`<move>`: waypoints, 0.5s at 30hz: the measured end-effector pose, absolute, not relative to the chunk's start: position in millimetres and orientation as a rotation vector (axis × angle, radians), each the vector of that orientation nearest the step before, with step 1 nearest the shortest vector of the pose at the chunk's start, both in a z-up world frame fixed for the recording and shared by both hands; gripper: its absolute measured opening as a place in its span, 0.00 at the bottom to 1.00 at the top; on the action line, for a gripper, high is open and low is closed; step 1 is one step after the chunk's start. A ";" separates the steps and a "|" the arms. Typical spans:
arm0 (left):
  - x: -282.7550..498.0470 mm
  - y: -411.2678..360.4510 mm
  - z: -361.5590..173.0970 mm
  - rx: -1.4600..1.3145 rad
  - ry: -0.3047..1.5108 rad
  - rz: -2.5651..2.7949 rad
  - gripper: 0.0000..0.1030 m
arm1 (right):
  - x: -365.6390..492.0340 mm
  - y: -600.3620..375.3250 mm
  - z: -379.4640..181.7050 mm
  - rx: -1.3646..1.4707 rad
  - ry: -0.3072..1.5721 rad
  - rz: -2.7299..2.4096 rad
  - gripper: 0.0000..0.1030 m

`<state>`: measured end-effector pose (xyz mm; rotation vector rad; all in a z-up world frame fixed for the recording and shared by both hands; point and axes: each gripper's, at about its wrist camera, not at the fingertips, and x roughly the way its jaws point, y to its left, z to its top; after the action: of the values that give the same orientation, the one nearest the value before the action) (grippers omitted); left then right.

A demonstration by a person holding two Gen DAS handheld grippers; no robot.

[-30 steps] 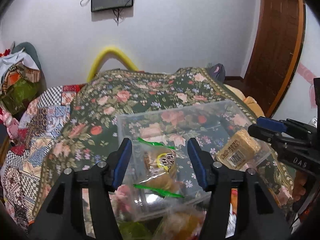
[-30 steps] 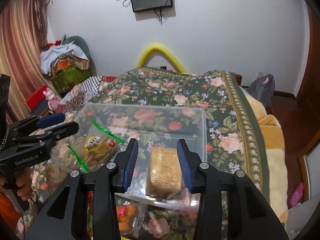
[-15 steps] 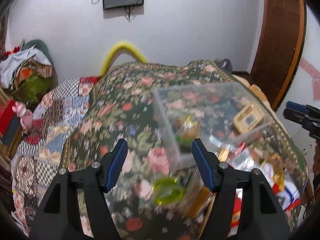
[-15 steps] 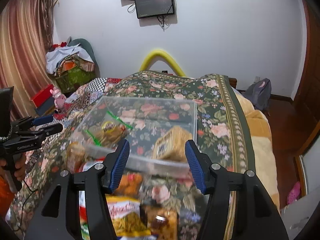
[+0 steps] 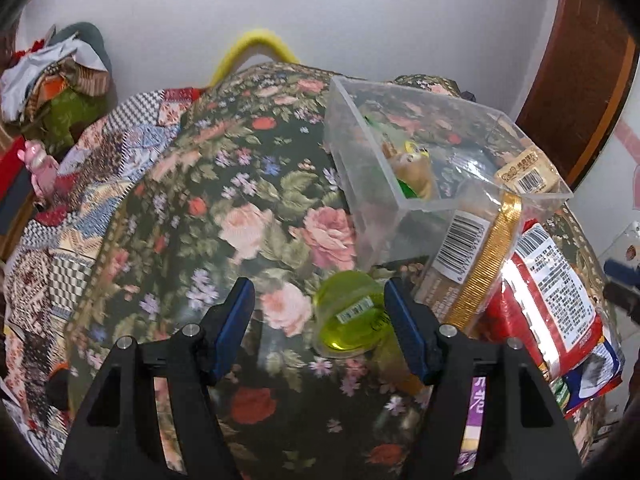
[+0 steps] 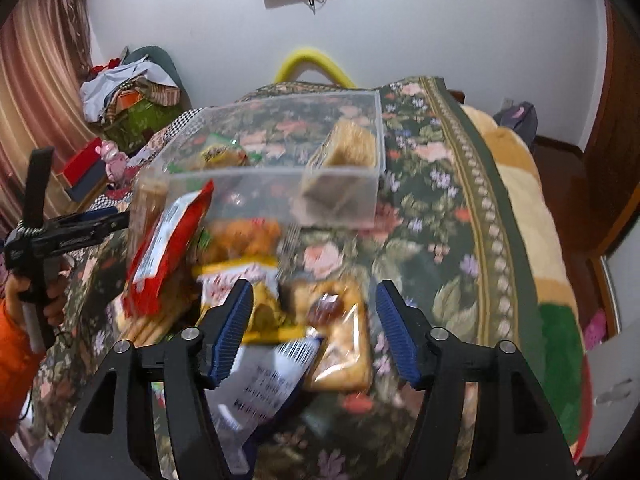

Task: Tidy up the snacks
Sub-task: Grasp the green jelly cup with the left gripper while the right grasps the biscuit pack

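Observation:
A clear plastic bin (image 5: 400, 136) (image 6: 280, 184) sits on the floral bedspread and holds a green-trimmed pastry pack (image 5: 416, 168) and a tan cracker pack (image 5: 526, 170) (image 6: 340, 160). In front of it lies a pile of snacks: a green jelly cup (image 5: 352, 312), a gold-edged bag (image 5: 472, 264), a red bag (image 5: 548, 284) (image 6: 164, 248), a yellow bag (image 6: 248, 280) and a clear-wrapped pastry (image 6: 340, 328). My left gripper (image 5: 318, 328) is open and empty, with the green cup by its right finger. My right gripper (image 6: 316, 328) is open and empty over the clear-wrapped pastry.
The floral bedspread (image 5: 248, 216) covers the bed, with a patchwork quilt (image 5: 48, 240) at its left side. Clothes are piled (image 6: 128, 92) by the curtain. A brown door (image 5: 580, 60) stands at the right. The left gripper (image 6: 68, 232) shows in the right wrist view.
Both grippers have pulled back from the bin, leaving the pastry pack and cracker pack inside. Both now hover open over the snack pile in front of the bin.

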<state>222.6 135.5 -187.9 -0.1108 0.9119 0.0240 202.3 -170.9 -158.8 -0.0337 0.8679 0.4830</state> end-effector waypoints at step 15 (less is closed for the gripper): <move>231.1 142.6 -216.4 -0.200 0.911 0.073 0.65 | 176.8 -143.5 -171.6 -0.017 0.895 0.508 0.80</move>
<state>231.1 142.6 -216.4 -0.2000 0.9115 0.0727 176.8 -143.5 -171.6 -0.0174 0.8947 0.5085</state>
